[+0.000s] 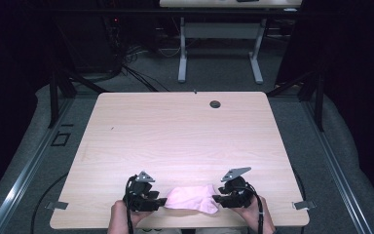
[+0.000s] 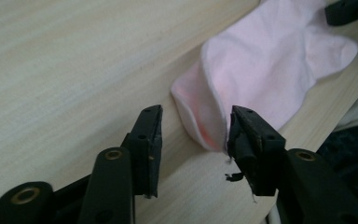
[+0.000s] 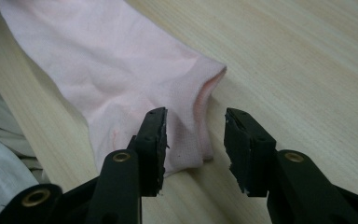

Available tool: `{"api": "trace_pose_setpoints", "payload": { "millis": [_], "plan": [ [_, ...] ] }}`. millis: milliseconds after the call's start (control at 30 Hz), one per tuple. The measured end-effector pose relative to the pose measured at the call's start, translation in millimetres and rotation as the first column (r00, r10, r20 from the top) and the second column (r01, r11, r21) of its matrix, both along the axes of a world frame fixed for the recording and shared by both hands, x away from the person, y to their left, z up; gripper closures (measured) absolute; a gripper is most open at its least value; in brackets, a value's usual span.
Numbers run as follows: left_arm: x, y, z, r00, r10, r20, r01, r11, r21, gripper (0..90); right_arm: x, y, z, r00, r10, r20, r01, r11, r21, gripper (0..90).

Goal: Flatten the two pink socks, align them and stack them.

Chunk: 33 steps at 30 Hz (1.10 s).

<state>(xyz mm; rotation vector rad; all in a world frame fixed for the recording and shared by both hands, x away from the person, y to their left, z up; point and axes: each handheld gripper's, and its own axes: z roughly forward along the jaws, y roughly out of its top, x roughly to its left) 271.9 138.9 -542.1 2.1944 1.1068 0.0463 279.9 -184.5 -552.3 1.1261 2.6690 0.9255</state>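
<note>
High view: a pink sock (image 1: 193,198) lies flat at the near edge of the desk (image 1: 185,136), about midway along it. The left gripper (image 1: 161,201) sits at the sock's left end and the right gripper (image 1: 216,199) at its right end, each held by a hand (image 1: 121,217) coming in from the near side. A small dark grommet (image 1: 215,104) sits far back on the desk, well apart from the work.

Left gripper view: the left gripper (image 2: 193,128) has its jaws spread apart. The rounded end of the sock (image 2: 261,70) lies in the gap, its edge touching the inner face of one jaw while the other jaw stands clear on bare desk (image 2: 65,70). Nothing is pinched yet.

Right gripper view: the right gripper (image 3: 195,130) is likewise spread open. The ribbed cuff of the sock (image 3: 121,84) lies between the jaws, passing under one of them; the other jaw rests over bare desk (image 3: 307,56).

As I judge it, the step in hand is taking hold of the sock at both ends. The next move calls for each gripper to close on the fabric edge, low enough to catch the cloth against the desk, before any lift or stretch.
</note>
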Motion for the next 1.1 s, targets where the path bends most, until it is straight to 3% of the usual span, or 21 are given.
{"api": "trace_pose_setpoints", "payload": {
  "millis": [67, 133, 233, 300, 433, 633, 733, 800, 833, 933, 1100],
  "plan": [
    [1.2, -2.4, 3.4, 0.9995, 0.012, 0.029, -0.012, 0.9999, 0.002, 53.8, -2.2, 0.3, 2.0, 0.9998, -0.007, 0.02, 0.007, 1.0, 0.009, 59.2],
    [3.9, -8.5, 1.5, 0.9996, -0.007, 0.029, 0.007, 1.0, -0.001, 53.8, -2.9, 2.6, 0.8, 0.9996, -0.009, 0.027, 0.009, 1.0, 0.006, 60.1],
    [5.7, -17.9, -6.5, 0.9989, -0.039, 0.025, 0.038, 0.9989, 0.027, 65.1, -2.9, 7.0, -4.9, 0.9997, 0.005, 0.023, -0.005, 1.0, -0.012, 61.6],
    [6.9, -21.8, -13.4, 0.9984, -0.053, 0.021, 0.051, 0.9973, 0.053, 73.5, -3.5, 9.0, -8.9, 0.9992, 0.014, 0.037, -0.013, 1.0, -0.027, 67.8],
    [4.6, -24.8, -18.1, 0.9978, -0.043, 0.051, 0.039, 0.9962, 0.078, 83.6, -4.8, 9.9, -11.5, 0.9987, 0.02, 0.048, -0.018, 0.999, -0.041, 76.0],
    [4.4, -23.9, -20.5, 0.997, -0.047, 0.062, 0.041, 0.9944, 0.097, 84.7, -2.8, 8.2, -11.0, 0.999, 0.026, 0.037, -0.025, 0.999, -0.042, 78.4],
    [3.9, -24.3, -20.9, 0.9966, -0.042, 0.071, 0.034, 0.9944, 0.1, 79.3, -1.9, 6.6, -11.1, 0.9991, 0.025, 0.035, -0.023, 0.999, -0.042, 78.2],
    [4.7, -23.2, -19.9, 0.9963, -0.028, 0.082, 0.021, 0.996, 0.087, 67.8, -1.5, 6.6, -11.1, 0.9992, 0.021, 0.034, -0.02, 0.999, -0.04, 75.5],
    [5.1, -21.1, -18.2, 0.9943, -0.035, 0.101, 0.028, 0.9969, 0.073, 61.0, -1.2, 6.6, -10.4, 0.9994, 0.021, 0.029, -0.019, 0.999, -0.044, 72.1],
    [4.6, -15.9, -11.6, 0.9873, 0.01, 0.159, -0.019, 0.998, 0.06, 41.6, -0.3, 3.7, -9.2, 0.9996, -0.002, 0.028, 0.003, 1.0, -0.026, 59.8],
    [4.2, -7.9, -0.6, 0.9751, 0.045, 0.217, -0.059, 0.9964, 0.06, 24.1, -0.9, -4.6, -0.6, 0.9989, -0.02, 0.043, 0.019, 1.0, 0.02, 39.7]
  ]
}}
